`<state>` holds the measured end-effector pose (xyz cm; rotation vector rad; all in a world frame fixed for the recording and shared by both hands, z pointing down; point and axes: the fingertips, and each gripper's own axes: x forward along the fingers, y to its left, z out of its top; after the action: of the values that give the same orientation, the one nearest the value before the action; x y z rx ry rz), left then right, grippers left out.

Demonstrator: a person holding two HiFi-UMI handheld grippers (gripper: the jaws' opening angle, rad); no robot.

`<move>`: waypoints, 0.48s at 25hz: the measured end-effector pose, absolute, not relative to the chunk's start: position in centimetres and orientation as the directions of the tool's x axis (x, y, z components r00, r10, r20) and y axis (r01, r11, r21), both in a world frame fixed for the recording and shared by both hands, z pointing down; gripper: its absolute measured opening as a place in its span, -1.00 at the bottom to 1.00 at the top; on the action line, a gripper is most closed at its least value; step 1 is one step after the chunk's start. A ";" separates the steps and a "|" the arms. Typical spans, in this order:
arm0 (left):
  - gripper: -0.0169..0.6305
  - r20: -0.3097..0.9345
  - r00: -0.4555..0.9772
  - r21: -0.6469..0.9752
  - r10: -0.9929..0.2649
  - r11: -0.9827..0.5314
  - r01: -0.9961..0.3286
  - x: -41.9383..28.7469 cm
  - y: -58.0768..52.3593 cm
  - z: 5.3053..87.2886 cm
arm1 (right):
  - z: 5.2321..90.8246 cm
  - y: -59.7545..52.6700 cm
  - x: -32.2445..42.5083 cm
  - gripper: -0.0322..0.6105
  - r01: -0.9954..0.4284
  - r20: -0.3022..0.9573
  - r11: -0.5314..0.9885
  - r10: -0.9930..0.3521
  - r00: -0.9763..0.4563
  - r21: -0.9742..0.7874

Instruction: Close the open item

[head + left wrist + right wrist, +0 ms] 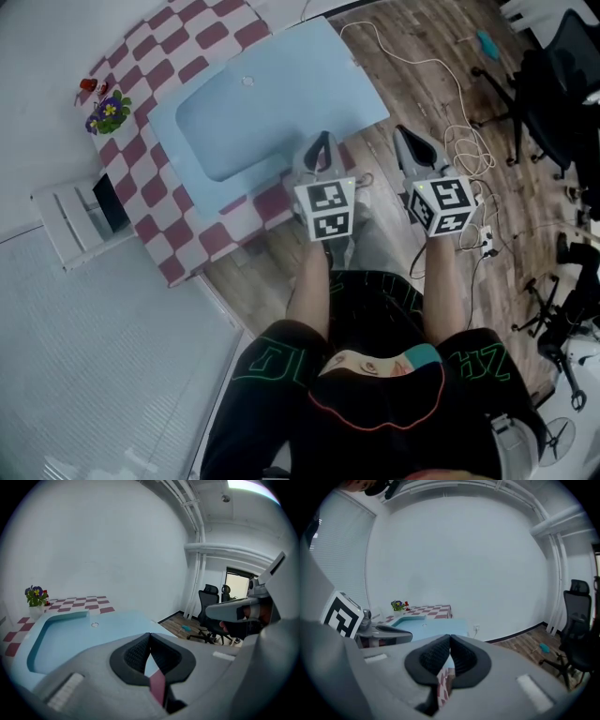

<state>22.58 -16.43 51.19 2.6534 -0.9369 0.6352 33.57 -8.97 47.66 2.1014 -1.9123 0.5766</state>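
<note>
**A:** Where is the thing to be closed sitting?

**B:** The pale blue, shallow rectangular case (253, 112) is lying flat on the table with the red-and-white checked cloth (178, 244). Its sunken hollow is facing up. A small pot of purple flowers (110, 111) is standing near its far-left corner. I am not making out a hinge or a loose half from here.

**A:** So how should this step be going?

**B:** I am judging it as the approach. The hinged side needs finding first. Then both grippers should be meeting the free edge evenly and swinging it over slowly, so the case is not skating on the cloth.

**A:** And the hands?

**B:** Both forearms are reaching forward side by side, tipping slightly down. The left gripper (320, 150) is hanging over the case's near edge. The right gripper (412, 141) is hovering just off the table's corner, above the wooden floor (422, 56). Each gripper's jaws are pressed together on nothing, so they will need parting before taking any edge.
</note>
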 end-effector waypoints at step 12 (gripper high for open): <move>-0.92 0.553 0.643 0.063 -0.531 -0.743 -0.667 24.3 -17.1 54.0 | 52.0 -10.8 35.9 -0.89 -0.985 0.497 -0.098 -0.867 0.015 -0.142</move>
<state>24.30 -17.11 54.01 2.6034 -0.9691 0.7525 35.91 -10.77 52.05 2.0463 -1.9256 0.6962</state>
